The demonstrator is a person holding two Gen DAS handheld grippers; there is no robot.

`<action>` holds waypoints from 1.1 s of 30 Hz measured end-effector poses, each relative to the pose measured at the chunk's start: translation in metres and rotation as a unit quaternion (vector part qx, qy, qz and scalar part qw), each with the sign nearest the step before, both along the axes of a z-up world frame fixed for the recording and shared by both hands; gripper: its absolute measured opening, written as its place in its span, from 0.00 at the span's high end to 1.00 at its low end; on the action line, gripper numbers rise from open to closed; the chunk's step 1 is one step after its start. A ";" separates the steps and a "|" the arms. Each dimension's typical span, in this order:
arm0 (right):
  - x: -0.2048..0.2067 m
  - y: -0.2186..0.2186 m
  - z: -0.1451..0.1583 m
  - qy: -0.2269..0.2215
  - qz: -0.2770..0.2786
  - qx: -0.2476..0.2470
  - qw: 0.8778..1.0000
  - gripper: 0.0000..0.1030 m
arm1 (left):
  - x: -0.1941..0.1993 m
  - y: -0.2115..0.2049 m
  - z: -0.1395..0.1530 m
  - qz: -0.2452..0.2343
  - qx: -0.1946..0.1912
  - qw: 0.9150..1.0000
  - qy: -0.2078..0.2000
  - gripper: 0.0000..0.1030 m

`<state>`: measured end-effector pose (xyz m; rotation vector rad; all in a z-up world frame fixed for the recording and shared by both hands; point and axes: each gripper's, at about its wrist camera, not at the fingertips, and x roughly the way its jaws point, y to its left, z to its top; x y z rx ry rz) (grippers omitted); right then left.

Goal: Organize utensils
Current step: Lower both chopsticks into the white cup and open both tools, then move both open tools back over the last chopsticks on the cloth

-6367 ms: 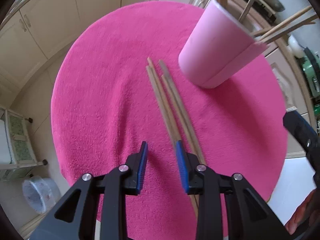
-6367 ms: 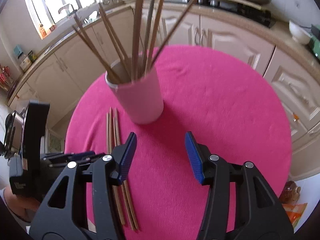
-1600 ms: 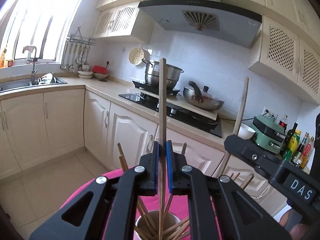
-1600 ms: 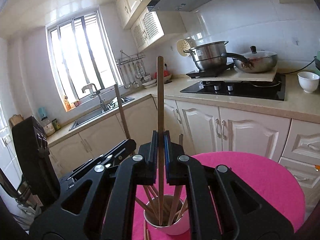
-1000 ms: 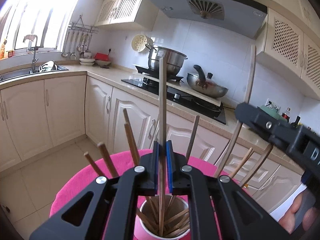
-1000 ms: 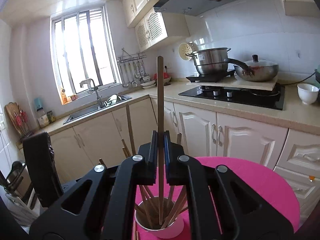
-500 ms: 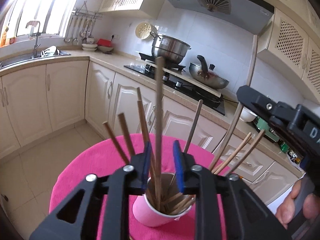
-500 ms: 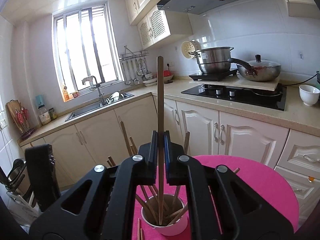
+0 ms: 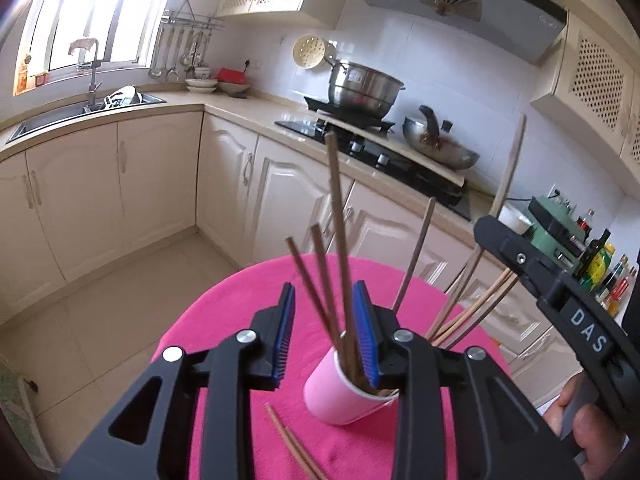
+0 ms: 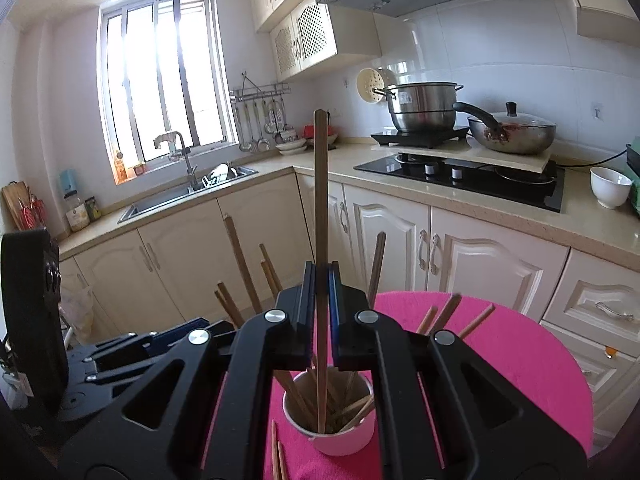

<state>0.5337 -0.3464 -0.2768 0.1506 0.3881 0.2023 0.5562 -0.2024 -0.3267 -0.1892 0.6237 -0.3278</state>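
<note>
The chopsticks are thin, stiff wooden rods, and I judge them light and rather smooth, apt to pivot or slide if pinched near one end. A hold near mid-length, flat across the pads, should keep one from swinging.

The right hand-held gripper (image 10: 320, 316) has its jaws pressed together on one upright chopstick (image 10: 320, 184), gripped around its lower middle, with its lower end already inside the pink cup (image 10: 332, 432). The cup stands upright on the pink-covered round surface (image 10: 520, 360) and looks light enough to tip if a stick levers against its rim.

The left hand-held gripper (image 9: 325, 340) has just been opening its jaws. The blue pads now stand apart, and the tall chopstick (image 9: 336, 216) rising between them leans free in the pink cup (image 9: 340, 400), touching neither pad as far as I can tell.

The left wrist view shows loose chopsticks (image 9: 296, 444) lying on the surface just near-left of the cup, and a person's hand (image 9: 588, 424) on the other tool at the right. The right wrist view looks down into the cup's mouth, where many sticks cross and fan out, and shows only the tips of the loose ones (image 10: 277, 460) at its near edge.
</note>
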 end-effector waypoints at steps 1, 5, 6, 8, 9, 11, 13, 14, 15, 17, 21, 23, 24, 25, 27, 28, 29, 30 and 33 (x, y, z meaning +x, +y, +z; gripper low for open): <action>-0.001 0.001 -0.001 0.004 0.000 -0.002 1.000 0.94 | -0.001 0.001 -0.001 0.003 0.007 1.000 0.004 0.71; -0.008 0.006 -0.009 0.020 -0.005 -0.009 1.000 0.94 | -0.002 0.005 -0.003 0.008 0.022 1.000 0.017 0.71; -0.010 0.007 -0.010 0.024 -0.006 -0.010 1.000 0.94 | -0.003 0.006 -0.003 0.008 0.026 0.999 0.021 0.71; -0.012 0.007 -0.014 0.032 -0.009 -0.012 0.999 0.94 | -0.005 0.007 -0.004 0.010 0.031 0.999 0.023 0.71; -0.013 0.007 -0.015 0.035 -0.011 -0.013 0.999 0.94 | -0.006 0.007 -0.005 0.013 0.036 0.999 0.024 0.71; -0.014 0.008 -0.018 0.042 -0.013 -0.016 0.999 0.94 | -0.007 0.006 -0.004 0.019 0.048 0.998 0.027 0.66; -0.015 0.009 -0.022 0.049 -0.015 -0.021 0.998 0.94 | -0.009 0.006 -0.006 0.031 0.063 0.997 0.029 0.64; -0.016 0.009 -0.024 0.053 -0.016 -0.023 0.998 0.94 | -0.010 0.007 -0.005 0.034 0.066 0.997 0.029 0.64; -0.015 0.010 -0.027 0.056 -0.017 -0.025 0.998 0.93 | -0.012 0.008 -0.005 0.039 0.071 0.996 0.028 0.64; -0.015 0.011 -0.032 0.063 -0.016 -0.030 0.997 0.94 | -0.014 0.008 -0.004 0.047 0.083 0.995 0.025 0.62; -0.014 0.016 -0.043 0.077 -0.010 -0.037 0.996 0.93 | -0.021 0.006 -0.002 0.065 0.113 0.991 0.015 0.60; -0.014 0.018 -0.049 0.082 -0.008 -0.041 0.996 0.93 | -0.024 0.007 -0.001 0.070 0.123 0.990 0.014 0.59; -0.014 0.019 -0.052 0.085 -0.007 -0.042 0.995 0.93 | -0.025 0.007 -0.001 0.072 0.125 0.989 0.013 0.59; -0.014 0.018 -0.054 0.089 -0.006 -0.040 0.995 0.93 | -0.027 0.007 0.000 0.077 0.129 0.989 0.010 0.59; -0.014 0.018 -0.057 0.093 -0.005 -0.040 0.995 0.93 | -0.029 0.007 0.002 0.079 0.132 0.988 0.008 0.59; -0.014 0.018 -0.058 0.095 -0.004 -0.040 0.995 0.93 | -0.029 0.007 0.002 0.080 0.133 0.988 0.009 0.58; -0.013 0.017 -0.060 0.096 -0.003 -0.040 0.995 0.93 | -0.030 0.007 0.002 0.081 0.133 0.988 0.010 0.57; -0.013 0.017 -0.061 0.100 -0.002 -0.041 0.994 0.93 | -0.030 0.008 0.002 0.082 0.132 0.988 0.012 0.57; -0.015 0.015 -0.062 0.105 0.001 -0.038 0.994 0.93 | -0.031 0.006 0.000 0.084 0.136 0.987 0.017 0.57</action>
